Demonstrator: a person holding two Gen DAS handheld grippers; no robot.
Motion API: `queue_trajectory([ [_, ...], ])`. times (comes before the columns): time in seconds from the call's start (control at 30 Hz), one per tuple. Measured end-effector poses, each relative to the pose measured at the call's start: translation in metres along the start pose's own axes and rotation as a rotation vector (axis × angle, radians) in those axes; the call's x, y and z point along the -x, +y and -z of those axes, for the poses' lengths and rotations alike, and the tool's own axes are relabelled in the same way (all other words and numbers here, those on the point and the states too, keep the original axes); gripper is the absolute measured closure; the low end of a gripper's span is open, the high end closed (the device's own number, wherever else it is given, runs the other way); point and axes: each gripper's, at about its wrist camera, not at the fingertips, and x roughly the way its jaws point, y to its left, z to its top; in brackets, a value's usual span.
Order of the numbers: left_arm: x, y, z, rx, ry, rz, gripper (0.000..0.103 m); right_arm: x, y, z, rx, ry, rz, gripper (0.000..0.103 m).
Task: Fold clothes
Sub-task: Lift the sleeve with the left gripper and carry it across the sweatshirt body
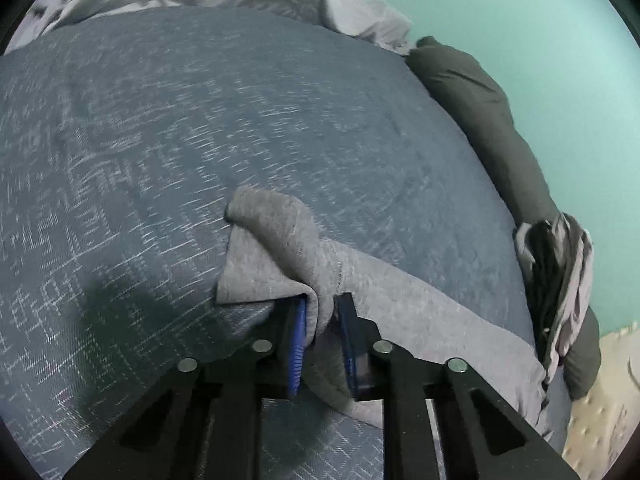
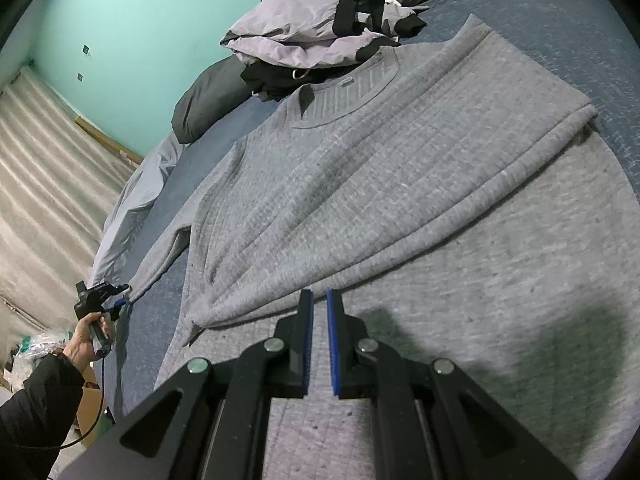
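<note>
Light grey knitted sweater [image 2: 400,184] spread flat across the blue woven bed cover [image 2: 160,216], filling the centre and right of the right wrist frame, one side folded over the body. Left hand-held gripper [image 1: 320,320] clamped on the grey sleeve cuff [image 1: 276,248], low in the left wrist frame. Right hand-held gripper [image 2: 319,320] just above the sweater's lower part, blue pads narrowly apart, gripping nothing. Crumpled lilac and black jacket [image 2: 312,32] beside the collar, at upper centre.
</note>
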Motion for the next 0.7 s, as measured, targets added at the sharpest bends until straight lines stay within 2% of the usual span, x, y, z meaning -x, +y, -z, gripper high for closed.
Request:
queue_trajectory([
  [0.2,0.004,-0.03,-0.008,-0.095,0.005,0.024,0.09,0.002,-0.007,-0.001,-0.028,-0.001,-0.011,0.096],
  [0.27,0.009,-0.051,-0.007,-0.15,0.007,0.043,0.091,0.003,-0.008,-0.002,-0.025,-0.004,-0.015,0.096],
  [0.43,0.038,-0.092,0.003,-0.234,-0.001,0.099,0.091,0.005,-0.015,-0.002,-0.047,0.0,-0.017,0.093],
  [0.63,0.061,-0.172,0.019,-0.388,-0.011,0.142,0.091,0.014,-0.018,-0.005,-0.059,-0.02,-0.042,0.091],
  [0.7,0.067,-0.202,0.027,-0.453,-0.011,0.15,0.091,0.015,-0.022,-0.006,-0.069,-0.024,-0.037,0.088],
])
